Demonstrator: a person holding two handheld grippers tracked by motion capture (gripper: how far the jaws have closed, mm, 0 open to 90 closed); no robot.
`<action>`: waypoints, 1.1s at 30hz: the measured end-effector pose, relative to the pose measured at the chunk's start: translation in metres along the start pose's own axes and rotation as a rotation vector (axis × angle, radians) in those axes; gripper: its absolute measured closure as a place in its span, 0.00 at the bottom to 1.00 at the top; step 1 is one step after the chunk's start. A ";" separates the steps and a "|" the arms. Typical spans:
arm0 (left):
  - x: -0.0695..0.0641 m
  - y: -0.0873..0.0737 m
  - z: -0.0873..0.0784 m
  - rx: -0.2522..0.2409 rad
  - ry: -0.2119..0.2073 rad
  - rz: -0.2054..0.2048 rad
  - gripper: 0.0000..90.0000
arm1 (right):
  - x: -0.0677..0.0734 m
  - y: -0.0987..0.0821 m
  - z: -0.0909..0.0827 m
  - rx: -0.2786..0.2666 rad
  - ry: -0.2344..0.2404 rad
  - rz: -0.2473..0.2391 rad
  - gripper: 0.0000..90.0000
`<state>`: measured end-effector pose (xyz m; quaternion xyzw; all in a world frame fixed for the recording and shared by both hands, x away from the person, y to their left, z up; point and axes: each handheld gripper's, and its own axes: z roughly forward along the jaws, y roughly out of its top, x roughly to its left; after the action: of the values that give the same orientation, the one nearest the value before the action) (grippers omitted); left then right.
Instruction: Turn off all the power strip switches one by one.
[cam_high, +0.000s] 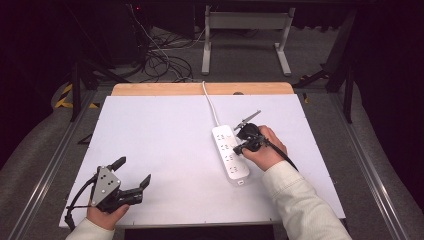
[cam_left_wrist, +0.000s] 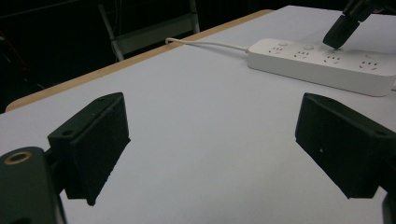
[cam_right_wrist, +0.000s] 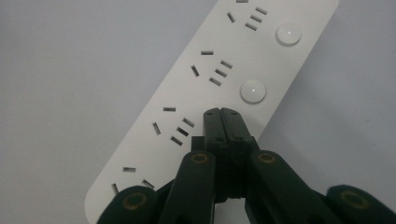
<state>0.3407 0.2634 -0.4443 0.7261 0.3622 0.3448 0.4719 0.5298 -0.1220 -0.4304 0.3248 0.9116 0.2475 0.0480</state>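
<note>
A white power strip (cam_high: 230, 152) lies right of centre on the white table (cam_high: 160, 135), its cord (cam_high: 210, 103) running to the far edge. My right gripper (cam_high: 239, 148) is shut and points down, tips on the strip's right side. In the right gripper view the shut jaws (cam_right_wrist: 222, 115) sit in line with two round buttons (cam_right_wrist: 252, 91); what is under the tips is hidden. The strip (cam_right_wrist: 187, 88) has several socket groups. My left gripper (cam_high: 133, 171) rests open near the front left, nothing between its jaws (cam_left_wrist: 212, 144). It looks toward the strip (cam_left_wrist: 322, 65) and the right gripper (cam_left_wrist: 337, 41).
A wooden strip (cam_high: 200, 89) borders the table's far edge. Beyond it on the floor stand a grey metal frame (cam_high: 245, 22) and loose cables (cam_high: 160, 62). Rails run along both sides of the table.
</note>
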 end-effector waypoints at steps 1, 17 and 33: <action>0.000 0.000 0.000 -0.001 -0.001 0.000 0.12 | 0.000 0.000 0.000 0.002 0.000 0.001 1.00; -0.001 0.000 0.000 0.001 0.000 -0.002 0.12 | 0.003 -0.001 0.003 0.027 -0.010 -0.004 1.00; 0.000 0.000 -0.001 -0.002 0.000 -0.006 0.12 | 0.005 0.002 0.006 0.039 -0.002 0.032 1.00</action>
<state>0.3397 0.2640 -0.4443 0.7245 0.3642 0.3437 0.4736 0.5283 -0.1145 -0.4340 0.3402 0.9109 0.2303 0.0386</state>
